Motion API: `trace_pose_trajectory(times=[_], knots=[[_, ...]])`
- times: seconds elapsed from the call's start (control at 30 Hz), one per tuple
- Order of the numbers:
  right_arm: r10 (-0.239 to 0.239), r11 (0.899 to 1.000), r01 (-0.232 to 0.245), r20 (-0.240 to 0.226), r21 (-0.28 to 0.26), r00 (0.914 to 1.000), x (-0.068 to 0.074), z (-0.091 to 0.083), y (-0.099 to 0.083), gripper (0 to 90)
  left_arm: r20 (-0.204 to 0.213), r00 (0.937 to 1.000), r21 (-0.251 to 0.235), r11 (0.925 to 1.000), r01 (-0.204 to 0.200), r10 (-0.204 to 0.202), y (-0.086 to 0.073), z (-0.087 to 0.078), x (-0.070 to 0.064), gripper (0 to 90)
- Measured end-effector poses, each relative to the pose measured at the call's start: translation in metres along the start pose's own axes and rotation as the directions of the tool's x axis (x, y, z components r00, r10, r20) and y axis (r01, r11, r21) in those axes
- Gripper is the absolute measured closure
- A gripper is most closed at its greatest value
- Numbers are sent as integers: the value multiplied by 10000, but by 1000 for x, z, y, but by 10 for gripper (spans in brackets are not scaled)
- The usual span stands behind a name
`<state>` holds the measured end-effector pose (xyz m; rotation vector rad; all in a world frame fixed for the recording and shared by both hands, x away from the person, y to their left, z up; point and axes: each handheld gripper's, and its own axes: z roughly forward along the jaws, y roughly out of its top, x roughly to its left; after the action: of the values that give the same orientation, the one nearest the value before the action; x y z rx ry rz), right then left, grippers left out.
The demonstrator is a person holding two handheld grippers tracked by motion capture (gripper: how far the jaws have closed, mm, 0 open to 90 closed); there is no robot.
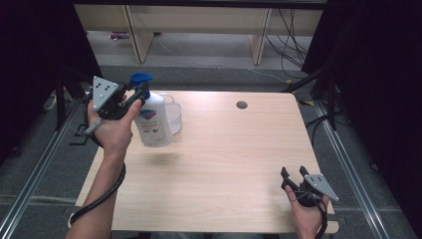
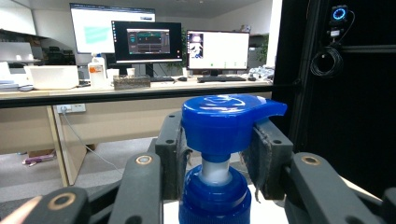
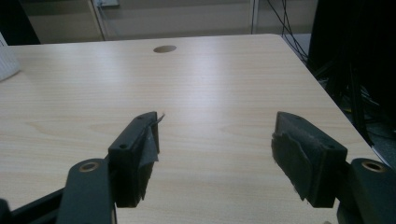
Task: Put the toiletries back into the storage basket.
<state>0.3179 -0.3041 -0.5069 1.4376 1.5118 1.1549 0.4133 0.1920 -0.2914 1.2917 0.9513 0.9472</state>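
Observation:
A white pump bottle [image 1: 153, 122] with a blue pump head [image 1: 141, 78] is at the table's far left, leaning slightly. My left gripper [image 1: 141, 95] is shut on the pump's neck, just under the head. In the left gripper view the blue pump head [image 2: 225, 120] sits between the two padded jaws of the left gripper [image 2: 216, 161], which press on the neck from both sides. My right gripper [image 1: 293, 173] is low over the front right of the table, open. In the right gripper view the right gripper [image 3: 215, 144] has its jaws wide apart with bare wood between them.
A clear plastic container [image 1: 173, 113] stands right behind the bottle; its edge [image 3: 6, 63] shows far left in the right gripper view. The wooden table [image 1: 229, 149] has a cable hole [image 1: 242, 104] near its far edge. Desks and monitors [image 2: 147, 41] stand beyond.

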Motion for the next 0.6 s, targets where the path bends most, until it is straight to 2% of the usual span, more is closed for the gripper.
trace_pose_trajectory(times=[0.1, 0.13, 0.23, 0.27, 0.37, 0.4, 0.57, 0.6], knots=[[16, 10000, -16, -15, -27, 10000, 0, 0, 0, 326, -21, 10000, -37, 10000, -13, 13, 1, 1, 1, 602], [150, 9999, -150, -60, -9, 9999, 1, 0, 0, 326, -28, 10000, -37, 10000, -28, 28, 2, 1, 2, 602], [13, 10000, -13, -13, -31, 10000, 0, 0, 0, 325, -34, 10000, -59, 10000, -28, 28, 3, 4, 3, 602], [166, 9999, -166, -50, -13, 9998, 1, 0, 0, 325, -46, 10000, -75, 10000, -13, 12, 3, 5, 3, 602], [163, 9999, -163, -44, 5, 9999, 1, 0, 0, 325, -42, 10000, -74, 10000, -22, 22, 5, 8, 5, 602], [-16, 10000, 16, 17, -4, 10000, 0, 0, 0, 325, -32, 10000, -84, 10000, 8, -9, 6, 9, 5, 602], [92, 10000, -92, -18, 17, 10000, 1, 0, 0, 325, -77, 9999, -157, 9998, 110, -111, 10, 14, 8, 602], [-16, 10000, 16, -8, -56, 10000, 0, 0, 0, 325, -77, 9999, -157, 9998, 110, -111, 10, 14, 8, 602]])
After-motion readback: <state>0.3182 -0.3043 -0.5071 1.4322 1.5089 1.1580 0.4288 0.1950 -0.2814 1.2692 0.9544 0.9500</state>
